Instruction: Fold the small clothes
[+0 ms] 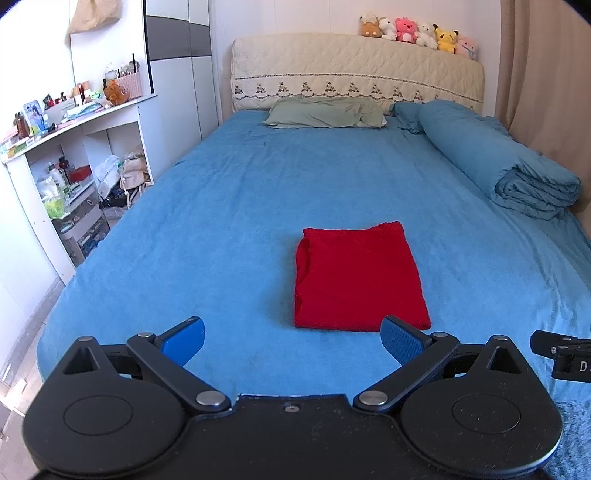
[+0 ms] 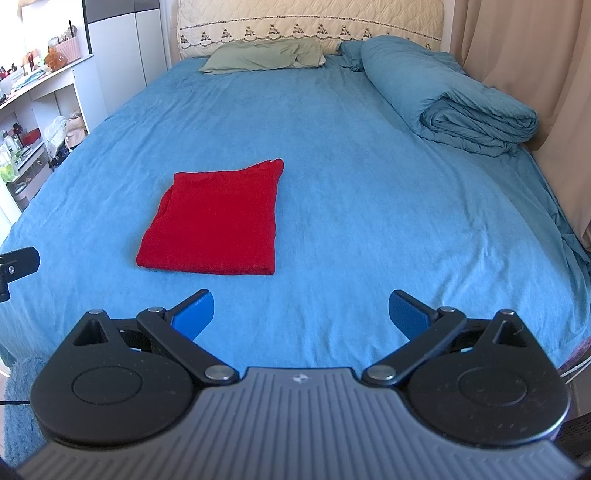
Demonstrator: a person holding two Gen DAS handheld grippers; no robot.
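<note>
A red garment [image 1: 358, 277] lies folded into a flat rectangle on the blue bed sheet [image 1: 229, 206]. It also shows in the right wrist view [image 2: 218, 221], left of centre. My left gripper [image 1: 291, 338] is open and empty, held just short of the garment's near edge. My right gripper [image 2: 301, 312] is open and empty, near the foot of the bed and to the right of the garment. Neither gripper touches the garment. Part of the right gripper [image 1: 561, 350] shows at the right edge of the left wrist view.
A rolled blue duvet [image 1: 509, 166] lies along the bed's right side by a beige curtain [image 2: 524, 55]. A green pillow [image 1: 325, 112] sits at the quilted headboard [image 1: 354, 70], topped with plush toys [image 1: 421, 31]. A cluttered white shelf unit [image 1: 74, 155] stands left of the bed.
</note>
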